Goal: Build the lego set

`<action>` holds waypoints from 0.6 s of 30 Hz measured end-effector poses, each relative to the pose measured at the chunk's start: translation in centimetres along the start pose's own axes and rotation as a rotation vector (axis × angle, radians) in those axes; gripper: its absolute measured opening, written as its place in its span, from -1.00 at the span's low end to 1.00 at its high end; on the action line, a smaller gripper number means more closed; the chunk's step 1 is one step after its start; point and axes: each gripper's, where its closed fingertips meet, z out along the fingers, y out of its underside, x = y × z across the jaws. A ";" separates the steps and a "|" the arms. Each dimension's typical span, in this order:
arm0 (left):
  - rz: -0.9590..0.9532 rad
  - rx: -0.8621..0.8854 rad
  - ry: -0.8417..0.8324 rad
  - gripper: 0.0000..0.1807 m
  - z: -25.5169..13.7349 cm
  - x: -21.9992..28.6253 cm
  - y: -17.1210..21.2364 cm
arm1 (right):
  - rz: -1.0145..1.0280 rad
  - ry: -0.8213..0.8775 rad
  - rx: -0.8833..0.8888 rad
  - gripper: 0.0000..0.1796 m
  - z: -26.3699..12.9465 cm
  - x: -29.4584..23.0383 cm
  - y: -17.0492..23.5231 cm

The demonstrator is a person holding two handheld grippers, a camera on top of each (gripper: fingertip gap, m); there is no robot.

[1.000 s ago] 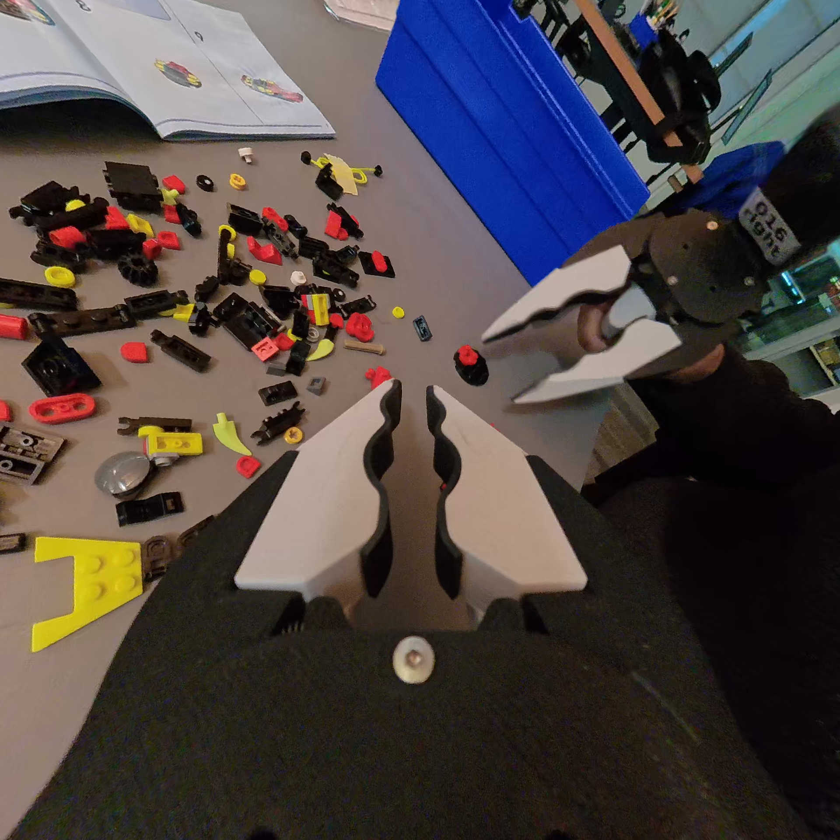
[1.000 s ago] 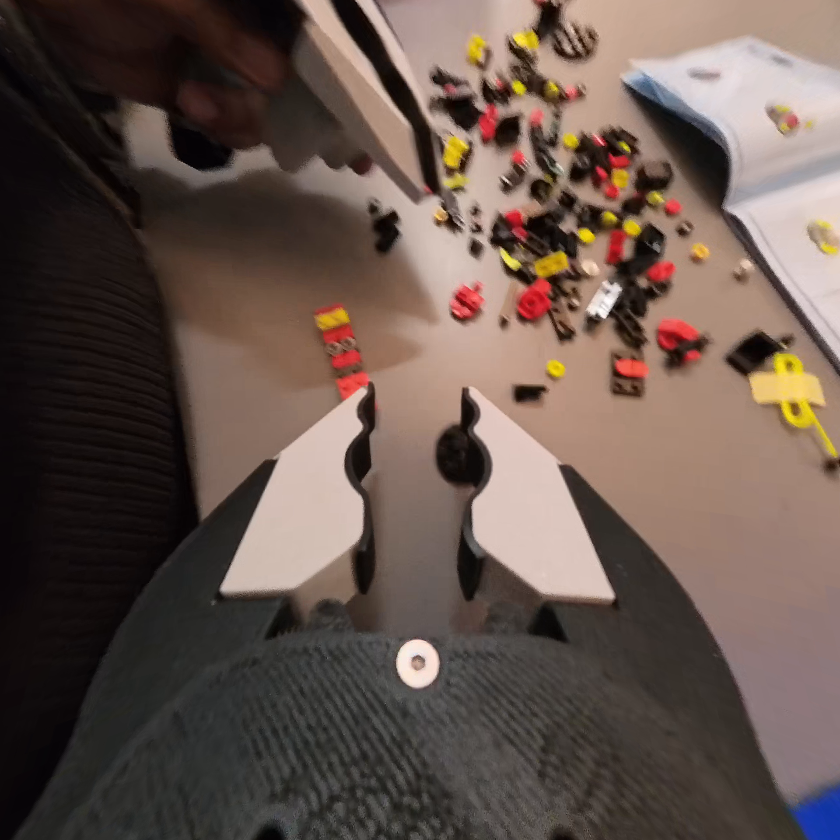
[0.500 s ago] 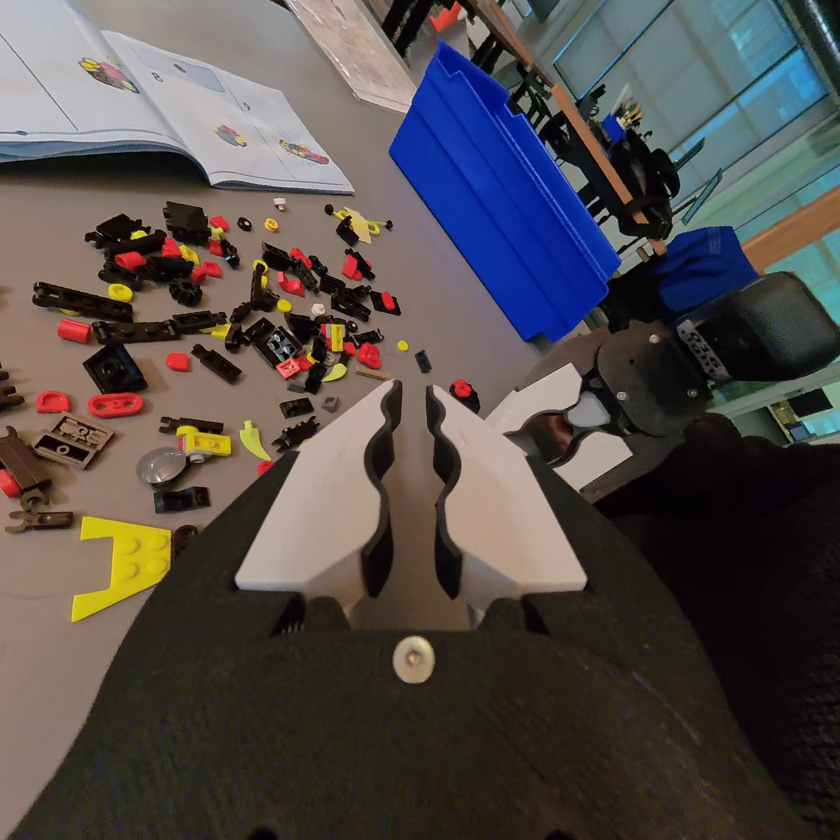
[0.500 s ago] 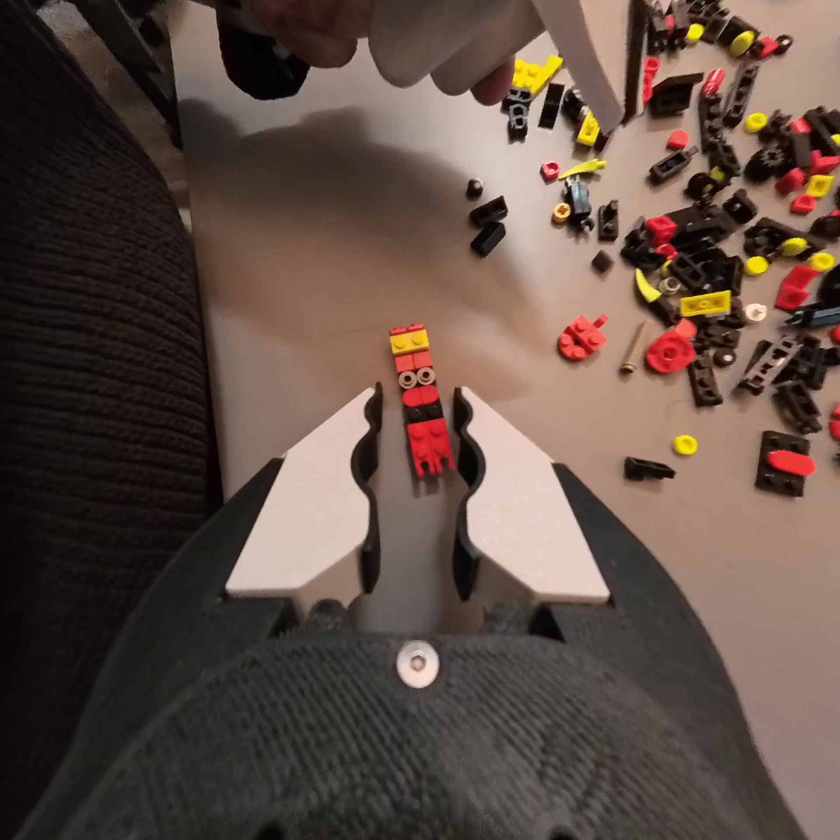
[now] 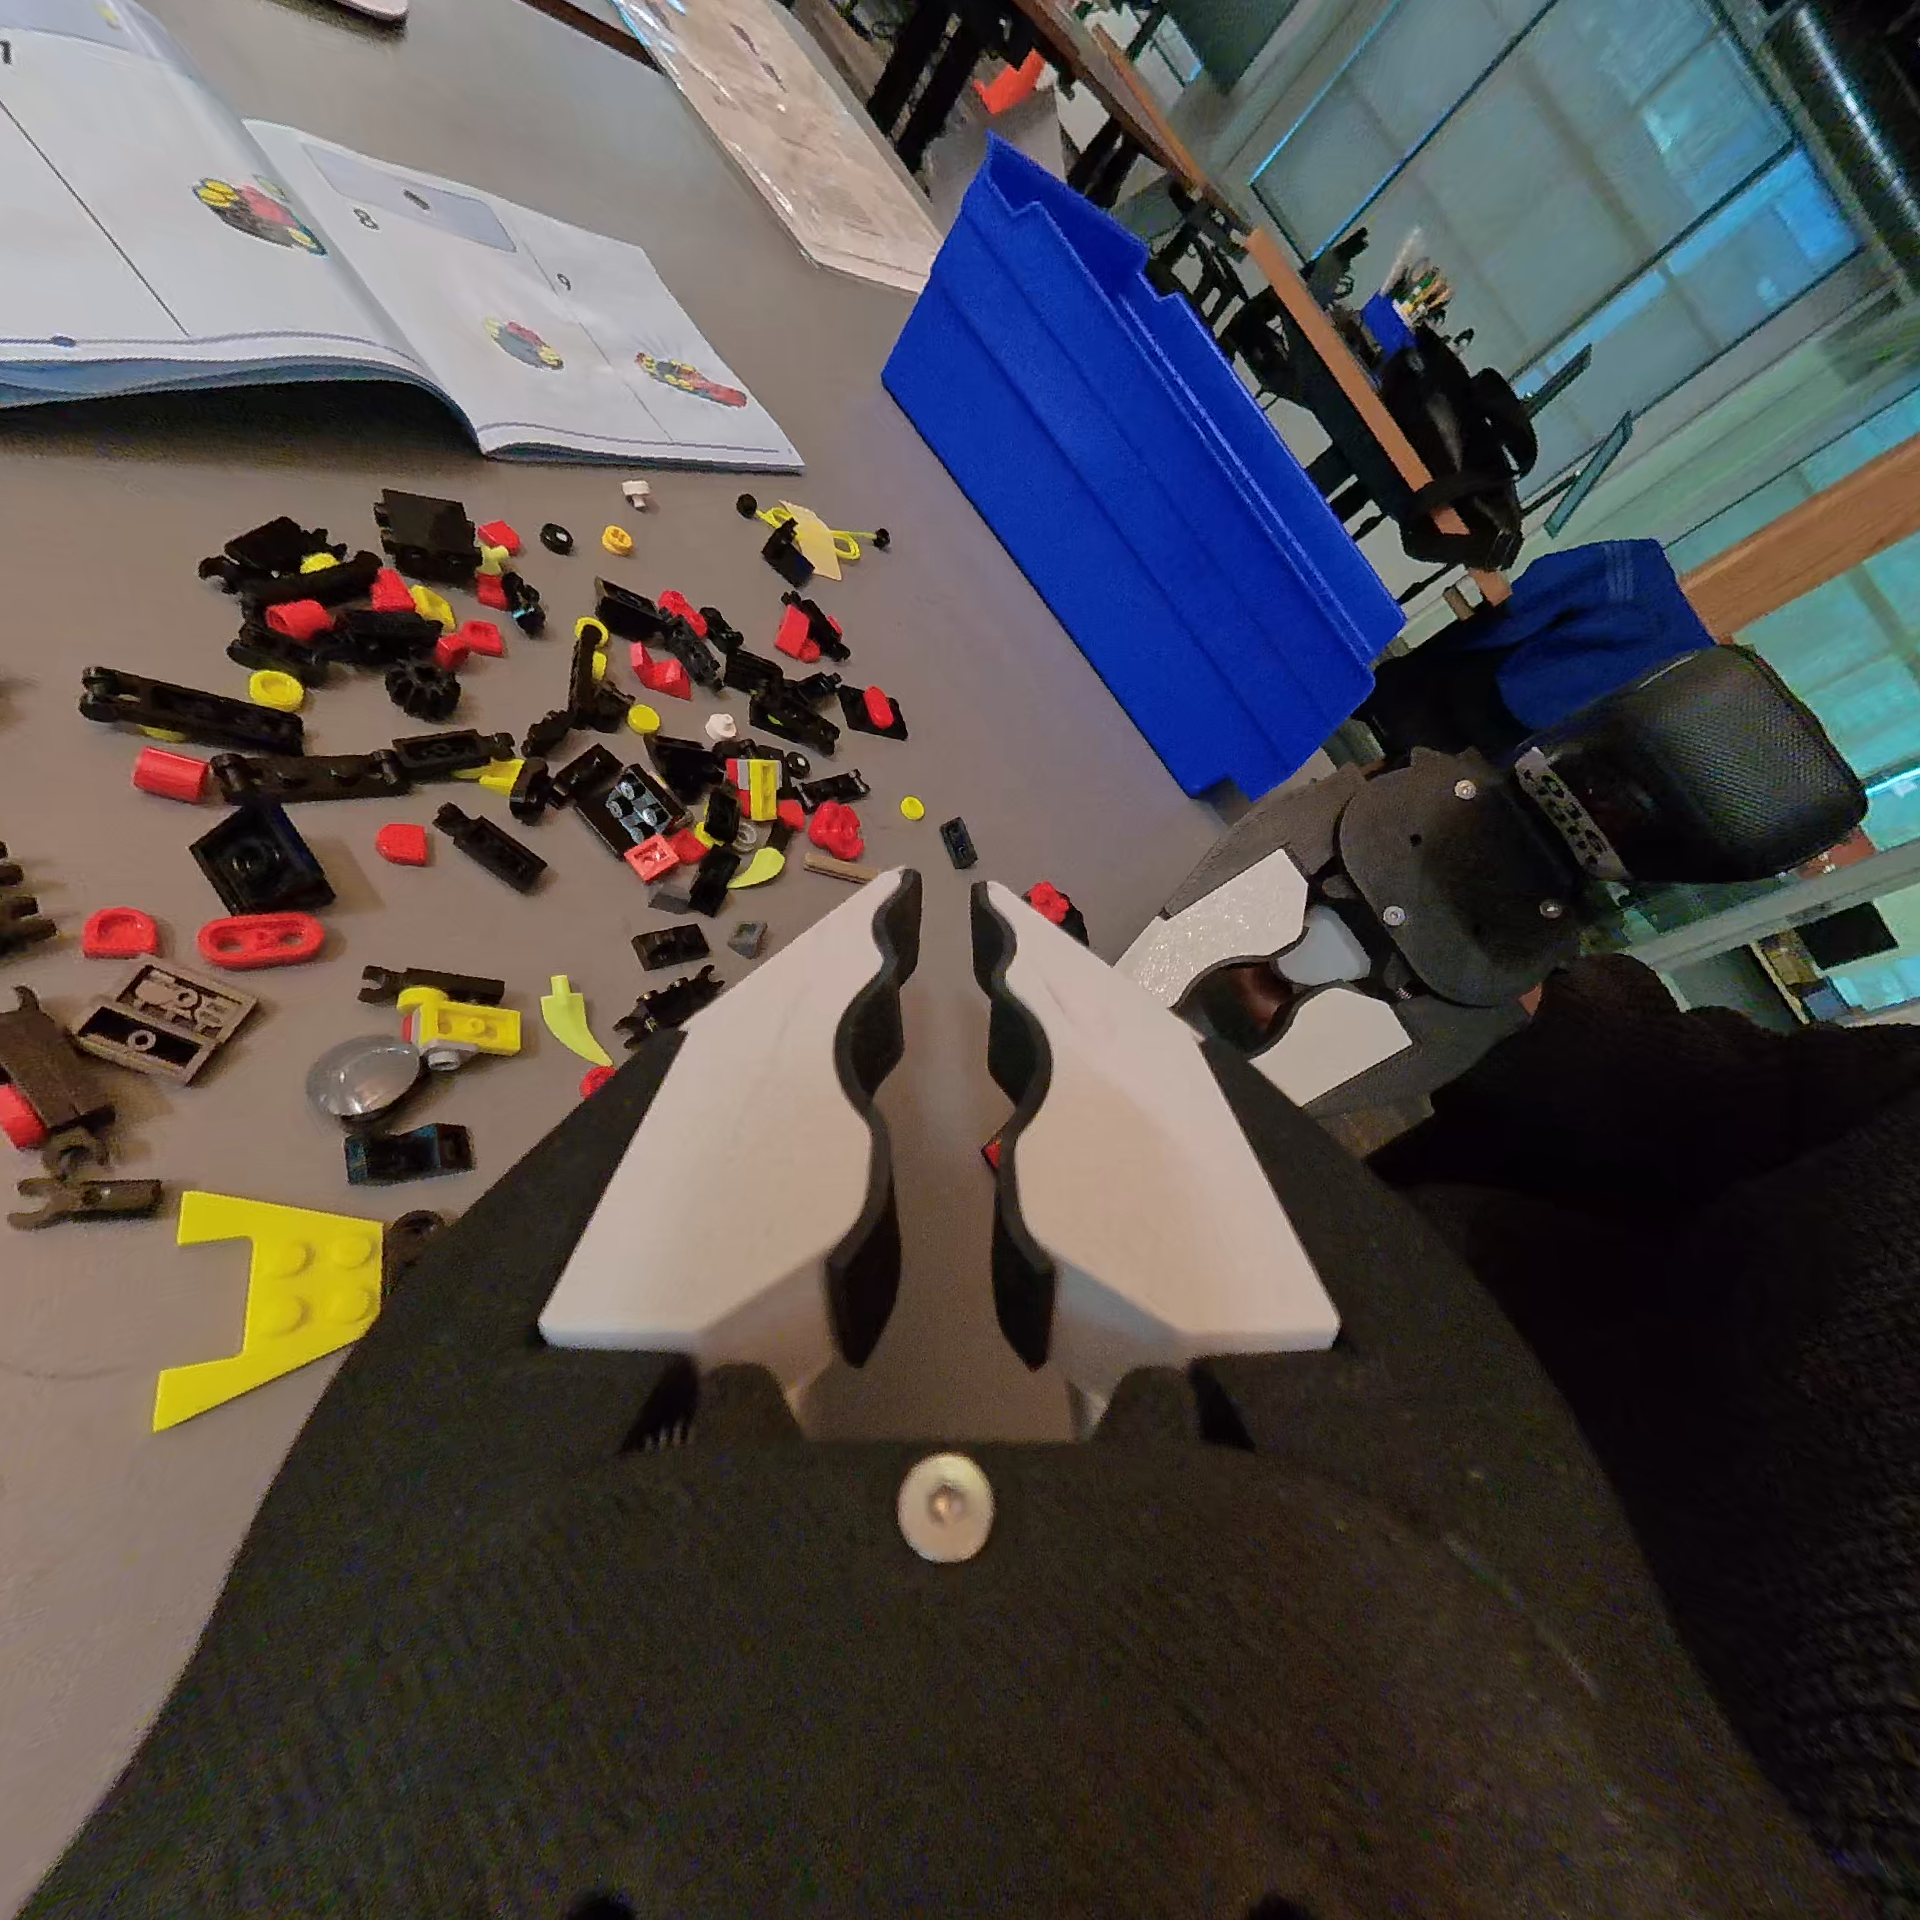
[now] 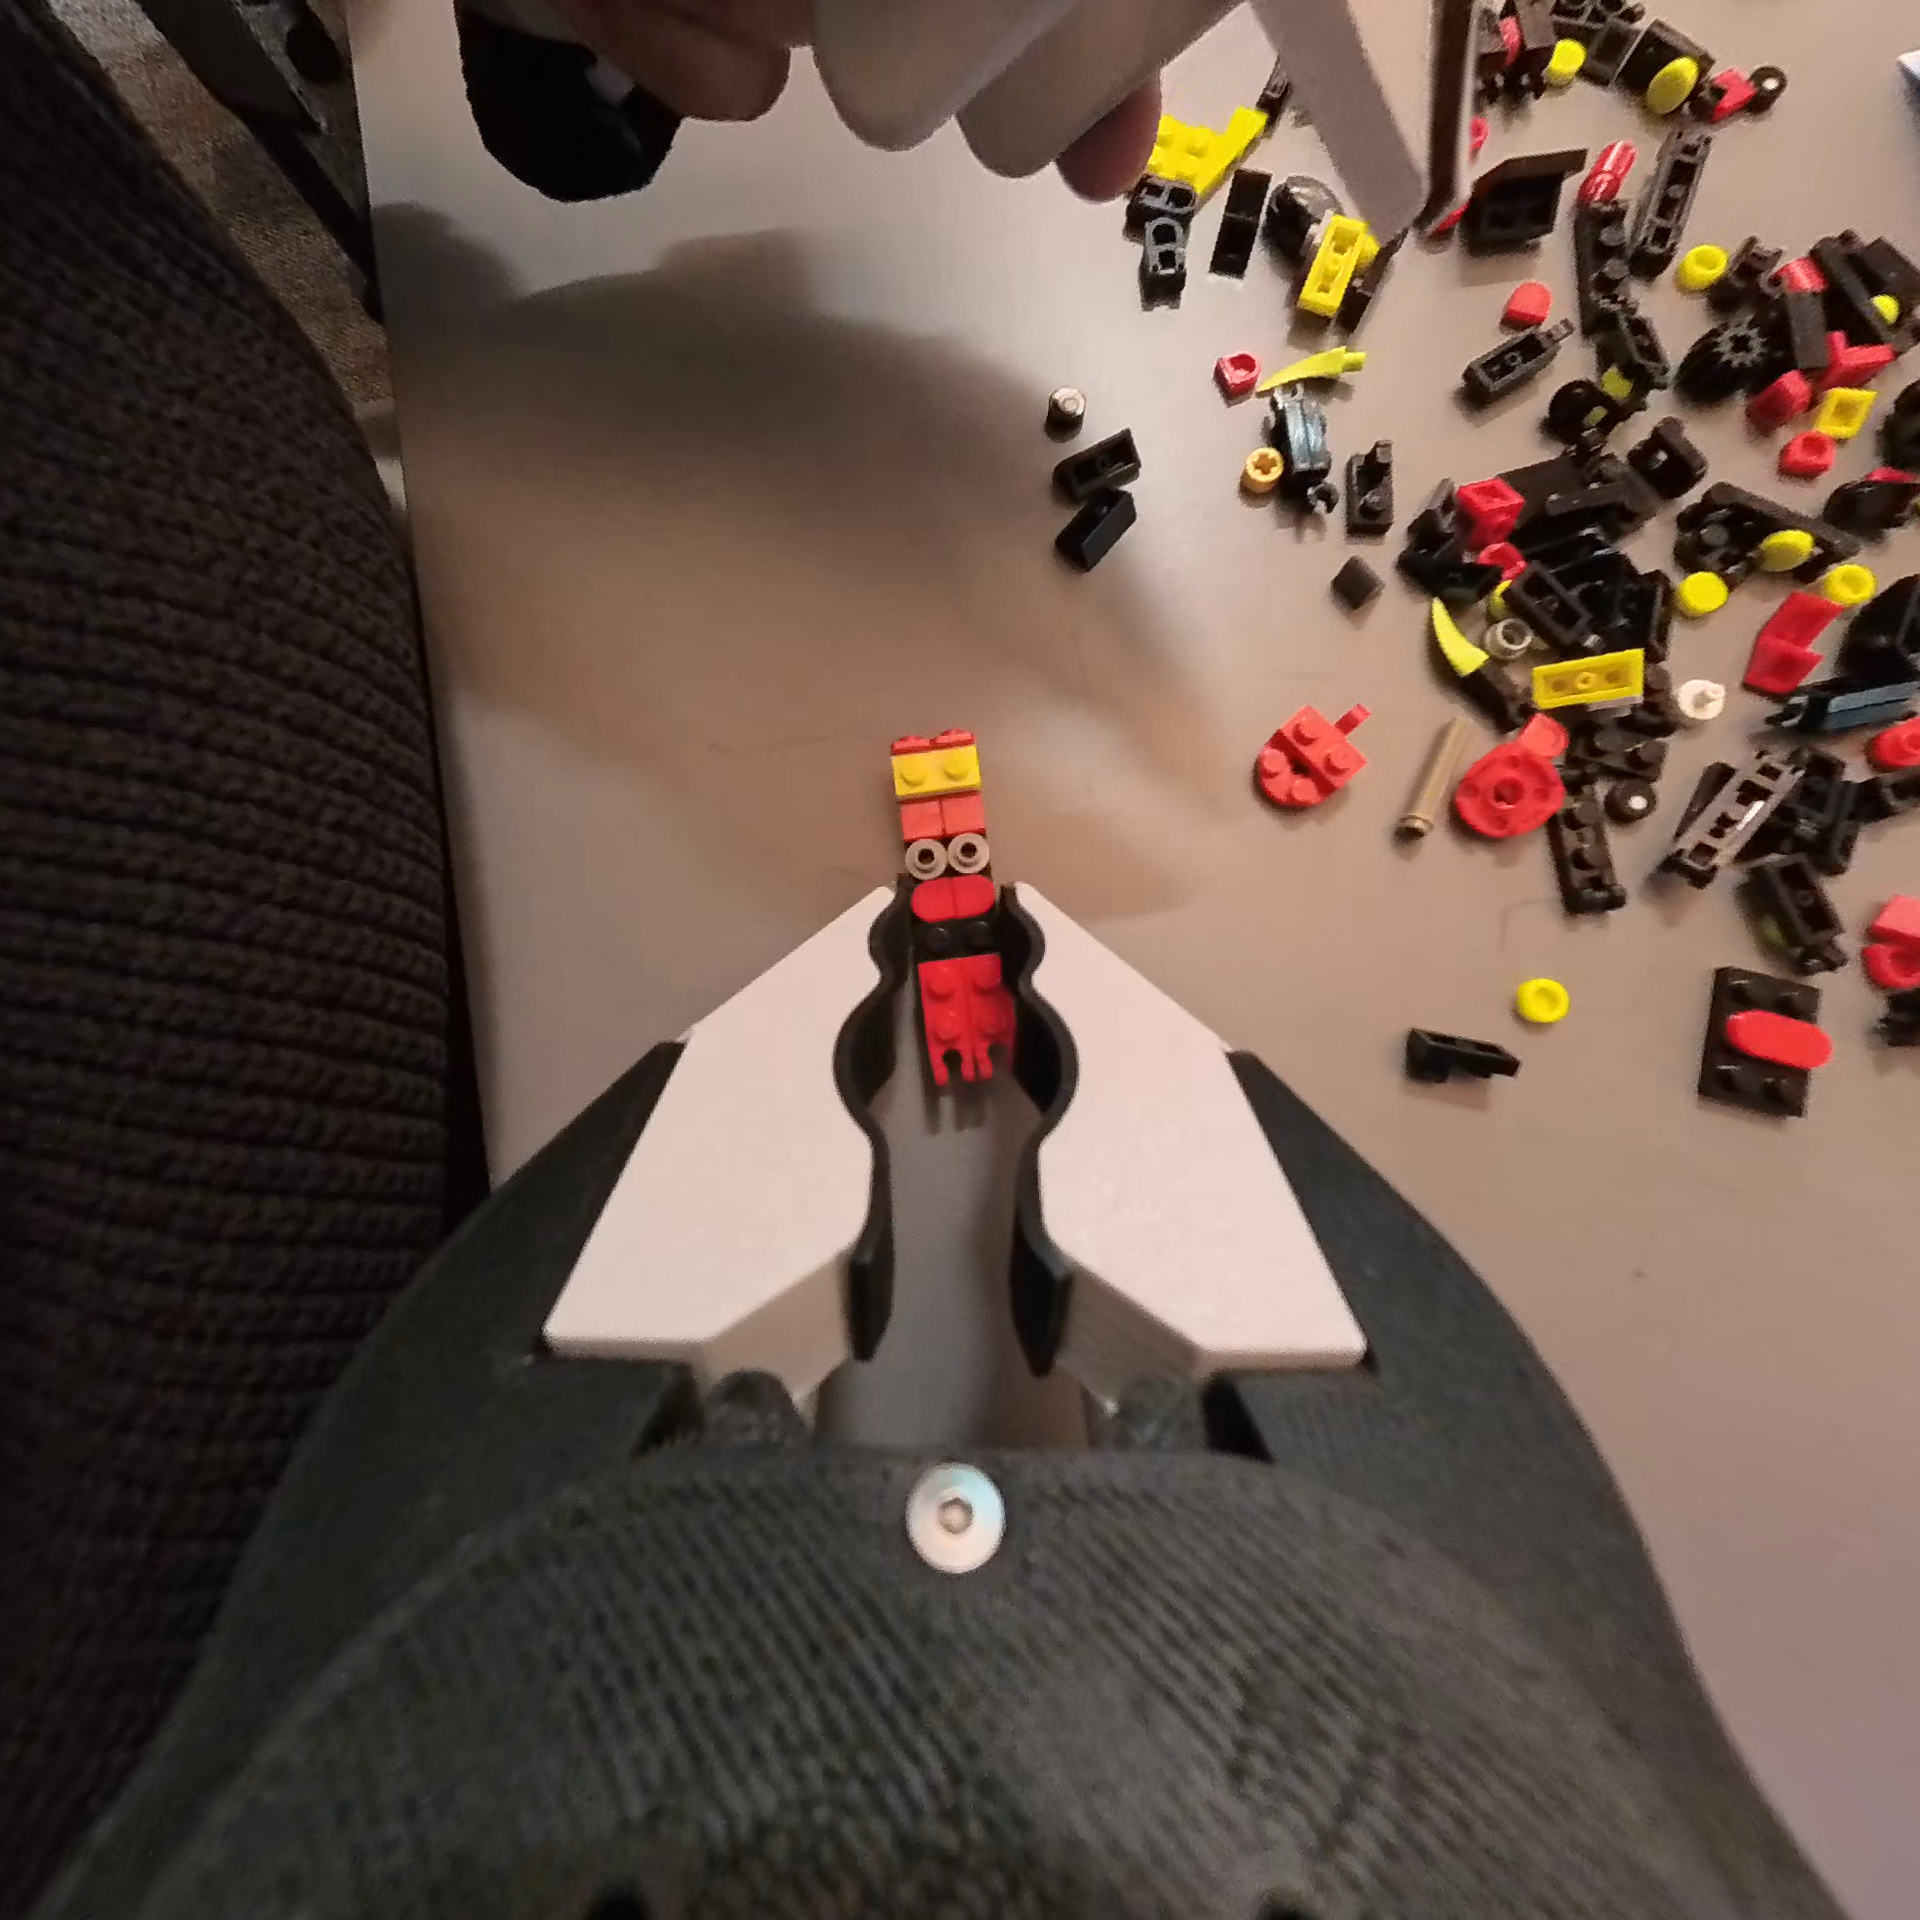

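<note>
Right tongs: the right tongs [image 6: 953,894] were down at the bench with their tips set either side of the black middle of the part-built model [image 6: 948,883]; they looked clamped on it, pads touching its sides.
Left tongs: the left tongs [image 5: 943,885] hung above the bench, jaws a narrow gap apart, with nothing between them.
Model: a slim strip of red, yellow, grey and black pieces lying flat near the bench's front edge, well apart from the loose pieces.
Step in hand: I judged it to be the pickup of the model, so another piece could be added.
Next move: it would call for a firm, level grip while lifting, since the strip is thin and could twist or come apart.
Loose pieces: a wide scatter of black, red and yellow pieces [image 5: 623,748] lay on the bench, a yellow wedge plate [image 5: 275,1299] nearest the left tongs.
Bench: a plain grey bench [image 6: 727,520], carrying an open instruction booklet [image 5: 343,301] and a blue bin [image 5: 1122,478] at the far side.
Room: desks, a black chair and large windows stood beyond.
</note>
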 end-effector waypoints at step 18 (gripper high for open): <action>-0.012 -0.010 0.004 -0.93 0.1 -0.1 0.2 | -0.017 0.031 0.008 -0.83 0.1 0.5 0.0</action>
